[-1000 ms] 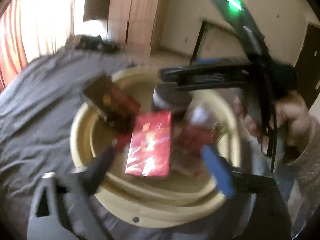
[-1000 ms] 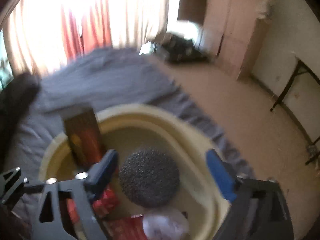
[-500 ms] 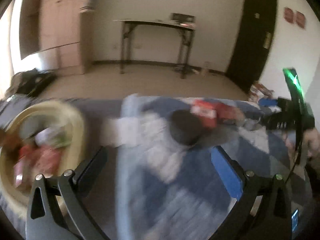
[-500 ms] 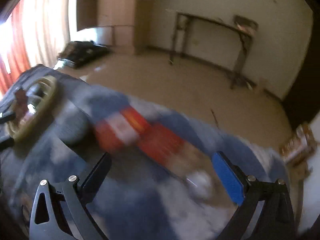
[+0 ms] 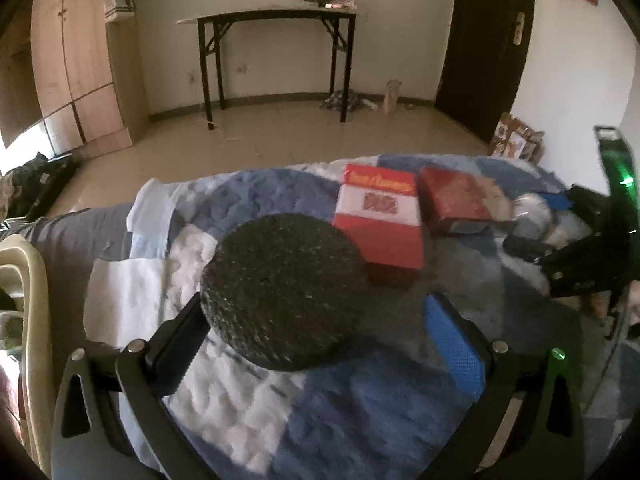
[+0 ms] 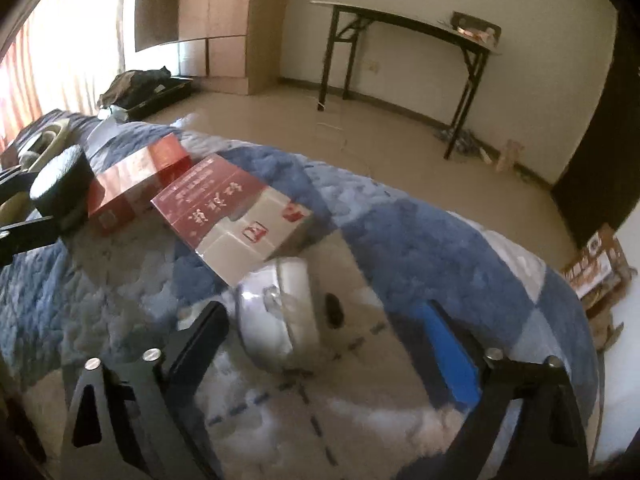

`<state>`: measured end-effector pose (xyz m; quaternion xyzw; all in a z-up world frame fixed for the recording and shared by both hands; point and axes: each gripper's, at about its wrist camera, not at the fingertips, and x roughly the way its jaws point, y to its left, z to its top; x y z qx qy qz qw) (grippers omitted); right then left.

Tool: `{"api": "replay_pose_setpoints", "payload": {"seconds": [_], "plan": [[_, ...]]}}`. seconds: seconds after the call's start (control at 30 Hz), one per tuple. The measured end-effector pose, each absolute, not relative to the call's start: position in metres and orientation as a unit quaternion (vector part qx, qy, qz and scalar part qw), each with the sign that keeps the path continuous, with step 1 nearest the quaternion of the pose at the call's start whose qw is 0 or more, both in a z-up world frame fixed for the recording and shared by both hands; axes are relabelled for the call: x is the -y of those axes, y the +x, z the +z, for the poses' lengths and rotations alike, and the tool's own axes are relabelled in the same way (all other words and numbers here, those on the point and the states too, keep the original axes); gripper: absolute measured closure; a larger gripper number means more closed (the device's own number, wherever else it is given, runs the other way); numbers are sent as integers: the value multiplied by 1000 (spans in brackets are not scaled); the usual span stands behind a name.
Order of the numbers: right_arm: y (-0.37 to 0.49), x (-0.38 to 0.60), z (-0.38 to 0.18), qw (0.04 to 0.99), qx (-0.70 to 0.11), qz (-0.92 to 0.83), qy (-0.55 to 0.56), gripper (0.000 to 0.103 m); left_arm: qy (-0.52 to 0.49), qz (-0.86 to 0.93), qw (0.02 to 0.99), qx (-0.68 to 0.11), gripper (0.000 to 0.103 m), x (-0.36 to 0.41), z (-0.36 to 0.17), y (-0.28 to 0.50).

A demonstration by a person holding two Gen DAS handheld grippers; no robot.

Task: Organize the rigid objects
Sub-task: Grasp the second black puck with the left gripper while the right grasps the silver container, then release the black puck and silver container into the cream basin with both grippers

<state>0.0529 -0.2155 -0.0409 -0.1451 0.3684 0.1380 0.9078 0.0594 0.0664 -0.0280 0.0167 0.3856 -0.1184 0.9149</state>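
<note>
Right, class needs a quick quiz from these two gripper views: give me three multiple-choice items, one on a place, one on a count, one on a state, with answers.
1. Where is the black disc?
A. On the quilt, between the left gripper fingers
B. Inside the beige basin
C. On the black table

2. How many boxes lie on the quilt beyond the disc?
A. One
B. Two
C. Four

3. How does the right gripper stand to the silver container?
A. Clamped on it, lifted
B. Fingers either side, not pressing
C. Gripping a red box instead

Answers:
1 A, the disc sits between the open fingers.
2 B, a red-and-white box and a dark red box.
3 B, the jaws are closing, yet the blue pad is clear of the container.
</note>
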Motion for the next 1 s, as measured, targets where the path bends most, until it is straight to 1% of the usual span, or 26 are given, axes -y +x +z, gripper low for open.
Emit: {"api": "replay_pose_setpoints", "payload": {"seconds": [0.03,0.1,0.13,0.17,0.2,0.33,0.4,0.47,0.57,0.67,0.77,0.87,1.0], "plan": [[55,214,-42,907,-367,142,-147,15,18,-116,914,-388,1,-67,-31,63],[56,215,-42,908,-361,148,-152,38,13,-122,916,-383,16,-70,-34,66],[56,215,-42,909,-359,147,-154,46,10,-130,918,-374,35,-72,-32,66],[56,215,-44,908,-358,151,-154,58,11,-141,922,-361,34,-73,-31,66],[55,215,-45,908,-357,156,-155,65,15,-142,922,-360,34,-74,-31,67],[52,222,-44,909,-355,166,-144,65,8,-146,921,-362,35,-84,-31,65],[46,227,-38,910,-352,171,-132,65,9,-137,927,-349,35,-92,-21,54],[32,229,-24,915,-336,183,-127,65,0,-130,935,-329,35,-106,1,36],[14,208,5,917,-301,221,-138,65,-4,-75,953,-294,35,-151,41,-12],[12,155,29,902,-292,283,-145,65,-19,1,961,-275,35,-208,59,-62],[13,79,41,872,-290,360,-161,65,-47,68,962,-262,35,-265,56,-99],[12,-4,37,836,-282,428,-195,65,-66,106,951,-283,35,-310,44,-98],[29,-86,29,815,-273,467,-207,65,-104,140,934,-310,35,-356,23,-89]]}}
